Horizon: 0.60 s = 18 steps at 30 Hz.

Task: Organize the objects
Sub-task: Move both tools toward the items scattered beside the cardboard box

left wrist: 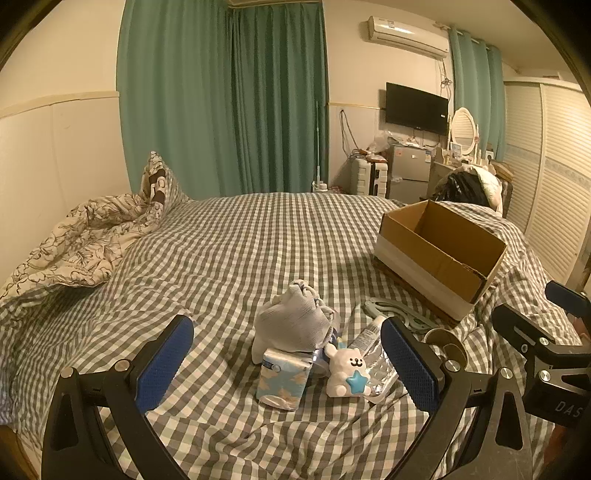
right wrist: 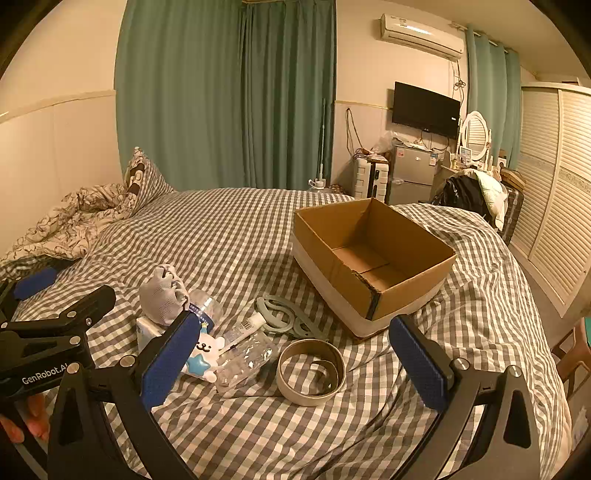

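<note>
While both grippers, left gripper (left wrist: 288,363) and right gripper (right wrist: 295,354), are hovering released, the soft, light grey glove (left wrist: 291,321) is lying on the bed (left wrist: 229,240), inviting a mid-bundle pinch toward the cardboard box (right wrist: 373,254).

A lived-in bedroom in a home. A bed (right wrist: 258,229) with a grey checked sheet fills the room, a crumpled quilt (right wrist: 74,225) at its head. Green curtains (right wrist: 221,96), a wall air conditioner (right wrist: 421,35), a television (right wrist: 424,109), a small fridge (right wrist: 412,173), a vanity mirror (right wrist: 474,134) and louvred wardrobe doors (right wrist: 550,184) surround it.
</note>
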Motion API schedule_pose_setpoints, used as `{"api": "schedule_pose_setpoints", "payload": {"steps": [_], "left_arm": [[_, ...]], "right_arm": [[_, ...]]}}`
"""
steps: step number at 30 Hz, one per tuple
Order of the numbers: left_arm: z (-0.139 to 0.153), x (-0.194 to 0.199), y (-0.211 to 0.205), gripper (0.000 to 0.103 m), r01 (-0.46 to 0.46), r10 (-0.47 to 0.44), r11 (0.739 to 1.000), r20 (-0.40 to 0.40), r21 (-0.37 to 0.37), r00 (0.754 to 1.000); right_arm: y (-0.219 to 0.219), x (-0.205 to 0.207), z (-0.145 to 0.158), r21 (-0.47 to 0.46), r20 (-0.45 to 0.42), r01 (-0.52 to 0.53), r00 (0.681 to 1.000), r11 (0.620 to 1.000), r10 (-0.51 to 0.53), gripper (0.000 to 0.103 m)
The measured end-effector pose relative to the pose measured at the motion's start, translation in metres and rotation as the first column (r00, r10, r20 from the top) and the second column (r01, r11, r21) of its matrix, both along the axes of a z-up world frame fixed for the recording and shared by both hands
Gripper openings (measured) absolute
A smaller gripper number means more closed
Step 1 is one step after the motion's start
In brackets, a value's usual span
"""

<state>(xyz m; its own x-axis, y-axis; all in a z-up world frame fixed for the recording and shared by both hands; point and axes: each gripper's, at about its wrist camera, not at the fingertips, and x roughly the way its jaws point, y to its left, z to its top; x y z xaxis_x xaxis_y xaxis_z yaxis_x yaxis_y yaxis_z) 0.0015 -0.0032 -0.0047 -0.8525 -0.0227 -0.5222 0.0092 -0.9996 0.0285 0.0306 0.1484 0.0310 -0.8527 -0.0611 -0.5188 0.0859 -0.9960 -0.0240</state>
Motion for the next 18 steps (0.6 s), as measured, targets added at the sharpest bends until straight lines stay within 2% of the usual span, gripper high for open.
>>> {"api": "schedule_pose_setpoints", "payload": {"steps": [18], "left_arm": [[-0.0036,-0.0011,0.0069,0.103,0.005,-0.005,1.0,0.008,-0.023,1.0]], "right_arm": [[-0.0006,0.0001,0.0007,0.004,-0.002,-0.008,1.0,1.0,0.008,0.103]]}}
